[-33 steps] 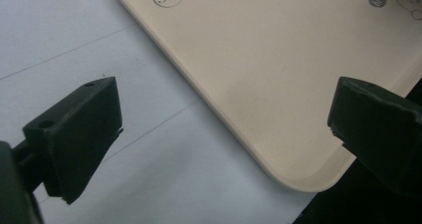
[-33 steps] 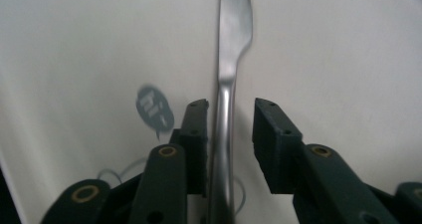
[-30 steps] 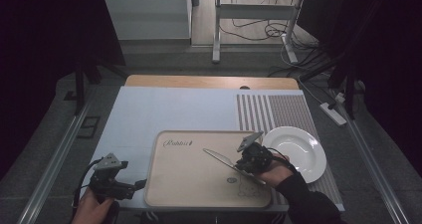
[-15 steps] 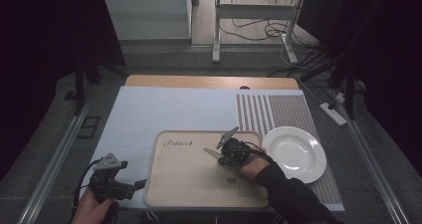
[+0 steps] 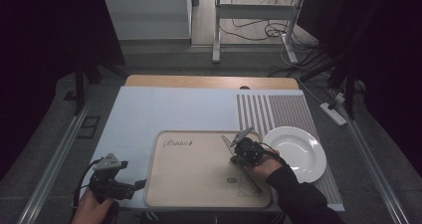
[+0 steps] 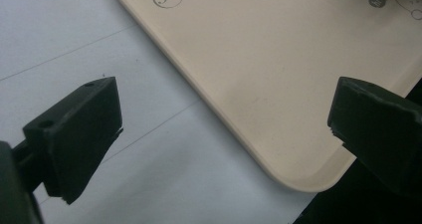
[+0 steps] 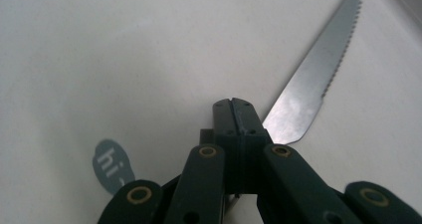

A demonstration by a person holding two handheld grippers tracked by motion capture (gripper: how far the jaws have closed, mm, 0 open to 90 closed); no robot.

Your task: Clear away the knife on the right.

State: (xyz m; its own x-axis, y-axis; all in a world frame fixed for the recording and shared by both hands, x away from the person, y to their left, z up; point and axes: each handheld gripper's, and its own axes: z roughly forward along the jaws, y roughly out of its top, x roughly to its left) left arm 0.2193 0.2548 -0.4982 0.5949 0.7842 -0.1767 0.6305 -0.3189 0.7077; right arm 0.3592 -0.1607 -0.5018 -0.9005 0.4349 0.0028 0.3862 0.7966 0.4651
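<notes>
Right hand-held gripper (image 7: 234, 107): jaws fully closed, pinching a table knife (image 7: 311, 84). The serrated blade runs out past the jaw tips; in the high view the handle (image 5: 251, 179) trails toward me under my hand. The knife is over the right part of the beige tray (image 5: 199, 184), tilted, near the tray's right rim. I cannot tell whether any part of it touches the tray floor.

Left hand-held gripper (image 5: 130, 189): jaws wide apart, holding nothing, sitting just off the tray's near-left corner (image 6: 298, 181), which lies between the jaws in the left gripper view.

Risks as I judge them:
- The grip appears to sit where blade meets handle, on thin smooth metal. The knife could pivot in the pads and droop, or slip out and clatter onto the tray.
- The white plate (image 5: 296, 152) is just right of the tray. A swing of the long handle or blade could clip the plate rim and shove it.
- If I set the knife down near the tray's right rim, it may ride up on the lip and slide off onto the striped mat (image 5: 278, 112).
- The tray is unbraced; a hard touchdown could skid it on the counter (image 5: 164, 109).
</notes>
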